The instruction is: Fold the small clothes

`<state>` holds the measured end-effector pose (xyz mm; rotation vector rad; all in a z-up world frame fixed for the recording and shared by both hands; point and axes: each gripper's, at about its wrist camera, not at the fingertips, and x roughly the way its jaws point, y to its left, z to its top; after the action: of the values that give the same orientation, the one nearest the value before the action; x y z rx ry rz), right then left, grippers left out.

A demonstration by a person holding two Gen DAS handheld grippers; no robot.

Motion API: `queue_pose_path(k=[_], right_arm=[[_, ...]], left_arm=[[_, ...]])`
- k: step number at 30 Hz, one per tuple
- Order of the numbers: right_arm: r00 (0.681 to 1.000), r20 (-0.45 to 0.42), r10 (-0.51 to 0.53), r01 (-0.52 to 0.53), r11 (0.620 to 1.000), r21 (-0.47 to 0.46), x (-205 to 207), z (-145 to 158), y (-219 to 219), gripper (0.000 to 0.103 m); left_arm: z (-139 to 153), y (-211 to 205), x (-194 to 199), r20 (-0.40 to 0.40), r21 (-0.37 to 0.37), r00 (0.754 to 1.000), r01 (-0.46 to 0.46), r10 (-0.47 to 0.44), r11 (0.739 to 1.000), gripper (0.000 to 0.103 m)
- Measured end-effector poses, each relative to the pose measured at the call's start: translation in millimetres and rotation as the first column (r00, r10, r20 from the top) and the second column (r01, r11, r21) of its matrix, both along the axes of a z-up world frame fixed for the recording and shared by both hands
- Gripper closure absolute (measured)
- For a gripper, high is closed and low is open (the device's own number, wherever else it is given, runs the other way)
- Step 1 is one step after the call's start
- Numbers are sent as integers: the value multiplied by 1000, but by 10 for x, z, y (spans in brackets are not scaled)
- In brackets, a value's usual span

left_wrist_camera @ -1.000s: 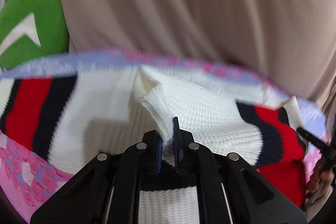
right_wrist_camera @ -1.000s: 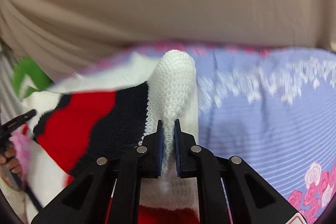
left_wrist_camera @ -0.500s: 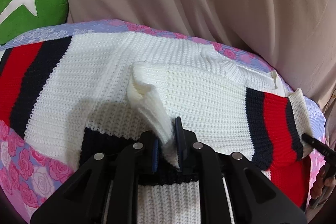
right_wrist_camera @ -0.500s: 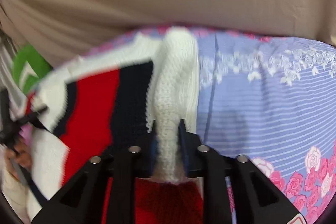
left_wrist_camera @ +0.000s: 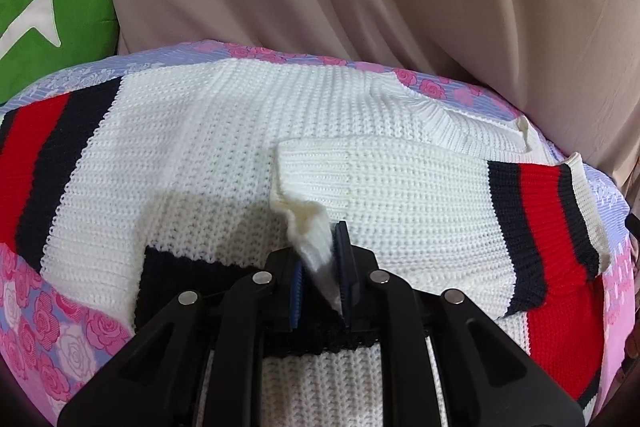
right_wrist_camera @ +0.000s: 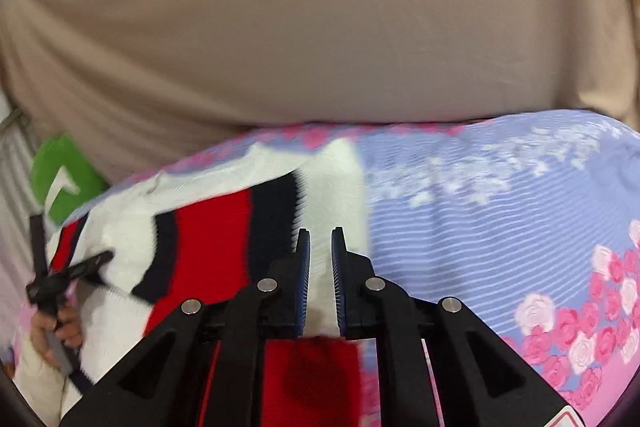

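A white knit sweater (left_wrist_camera: pixel 208 163) with red and navy stripes lies flat on a floral bedspread (left_wrist_camera: pixel 60 327). One sleeve (left_wrist_camera: pixel 420 187) is folded across its body, ribbed cuff toward the middle. My left gripper (left_wrist_camera: pixel 320 267) is shut on a corner of that cuff, which bunches up between the pads. In the right wrist view my right gripper (right_wrist_camera: pixel 320 267) hovers above the striped fold of the sweater (right_wrist_camera: pixel 212 235). Its jaws are closing, a narrow gap remains, and nothing is between them.
A beige drape (left_wrist_camera: pixel 360 7) hangs right behind the bed's far edge. A green cushion (left_wrist_camera: pixel 48 27) sits at the back left. To the right of the sweater there is bare purple bedspread (right_wrist_camera: pixel 500 227). A hand (right_wrist_camera: pixel 56 327) holds the left gripper's handle.
My right gripper let go of the sleeve's white end and lifted away. The sleeve now lies flat across the sweater. My left gripper's jaws eased slightly around the cuff.
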<state>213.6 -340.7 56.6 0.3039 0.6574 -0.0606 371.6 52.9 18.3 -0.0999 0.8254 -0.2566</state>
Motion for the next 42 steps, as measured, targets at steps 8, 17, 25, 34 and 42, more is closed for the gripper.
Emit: queue_pose_path(k=[8, 17, 25, 34, 42], right_arm=[[996, -88, -28, 24, 999, -49, 182, -184, 63, 102], [992, -125, -17, -1, 991, -137, 35, -30, 312, 93], [978, -176, 114, -133, 986, -97, -395, -308, 752, 77], [979, -175, 107, -123, 988, -88, -562, -634, 920, 63], [978, -177, 108, -133, 981, -142, -513, -628, 1045, 53]], left_arm=[[-18, 30, -64, 6, -9, 1000, 3, -3, 1000, 87], [335, 923, -402, 50, -157, 989, -128, 137, 979, 55], [428, 3058, -279, -11, -154, 827, -557, 563, 816, 38], [-77, 4138, 237, -194, -295, 711, -700, 676, 651, 46], [557, 3645, 191, 12, -264, 802, -574, 597, 775, 96]])
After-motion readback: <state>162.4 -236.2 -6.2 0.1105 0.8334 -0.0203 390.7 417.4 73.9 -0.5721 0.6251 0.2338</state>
